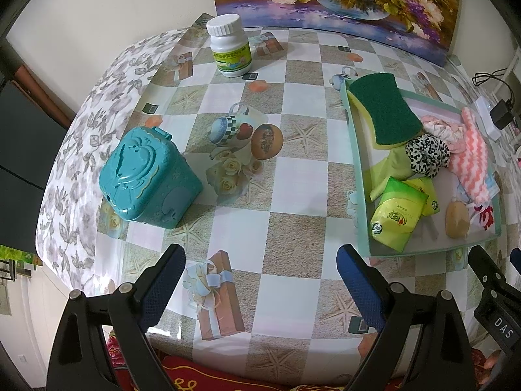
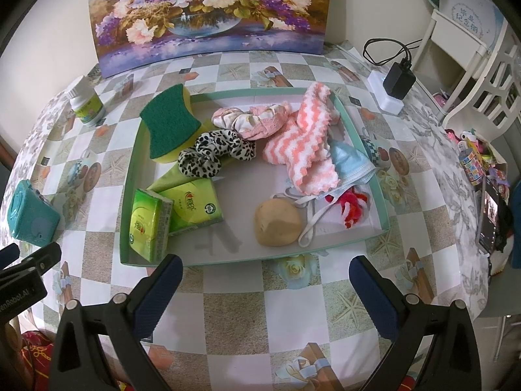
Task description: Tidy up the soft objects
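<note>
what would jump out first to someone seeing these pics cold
The shallow tray in mid-table, heaped with soft things: a green sponge propped on its far left corner, a pink striped cloth at the right, green tissue packs near left. Off to the left stands a teal box, with a white bottle behind it. Both grippers, left and right, hang open and empty over the near edge.

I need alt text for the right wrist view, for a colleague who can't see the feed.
A shallow green tray on a checkered tablecloth holds soft items: a green and yellow sponge, two hair scrunchies, a pink striped cloth, a blue face mask, two tissue packs and a tan puff. The open right gripper hovers before the tray's near edge, holding nothing.
</note>
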